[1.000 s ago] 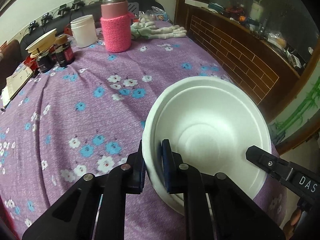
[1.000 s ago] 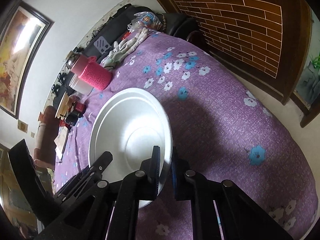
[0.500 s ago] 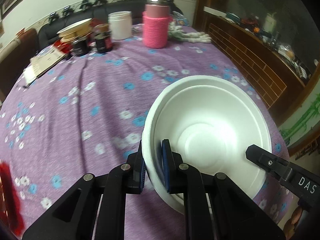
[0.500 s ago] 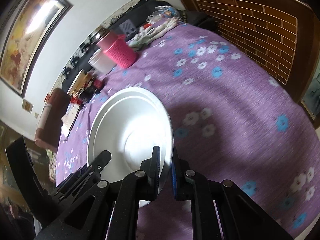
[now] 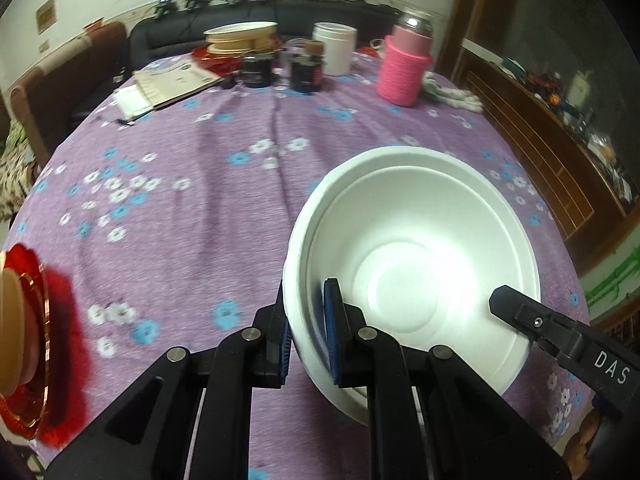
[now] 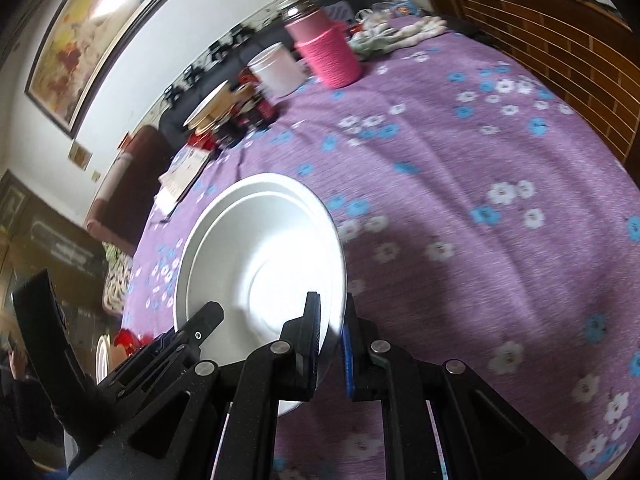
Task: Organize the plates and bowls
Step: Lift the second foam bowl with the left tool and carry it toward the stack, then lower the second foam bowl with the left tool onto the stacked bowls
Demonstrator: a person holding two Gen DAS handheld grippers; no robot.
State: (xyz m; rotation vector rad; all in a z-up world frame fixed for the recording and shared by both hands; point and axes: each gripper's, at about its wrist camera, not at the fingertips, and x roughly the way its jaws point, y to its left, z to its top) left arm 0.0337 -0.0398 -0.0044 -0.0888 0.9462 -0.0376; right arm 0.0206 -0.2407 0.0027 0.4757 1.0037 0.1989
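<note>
A white foam bowl point(image 5: 416, 264) is held above the purple flowered tablecloth point(image 5: 192, 200) by both grippers. My left gripper point(image 5: 306, 330) is shut on the bowl's left rim. My right gripper point(image 6: 332, 332) is shut on the bowl's point(image 6: 260, 264) right rim; its tip also shows in the left wrist view point(image 5: 532, 320). A red plate point(image 5: 32, 352) with a tan dish on it sits at the table's left edge. A stack of plates point(image 5: 240, 36) stands at the far side.
A pink knit-covered jar point(image 5: 404, 68), a white tub point(image 5: 334, 54), dark jars point(image 5: 280, 70), papers point(image 5: 168, 84) and white gloves point(image 5: 456, 96) stand at the far side. A wooden cabinet point(image 5: 540, 140) runs along the right.
Both grippers have swung left with the bowl; the far-side clutter has shifted right in view, and the red plate has come into the left wrist view.
</note>
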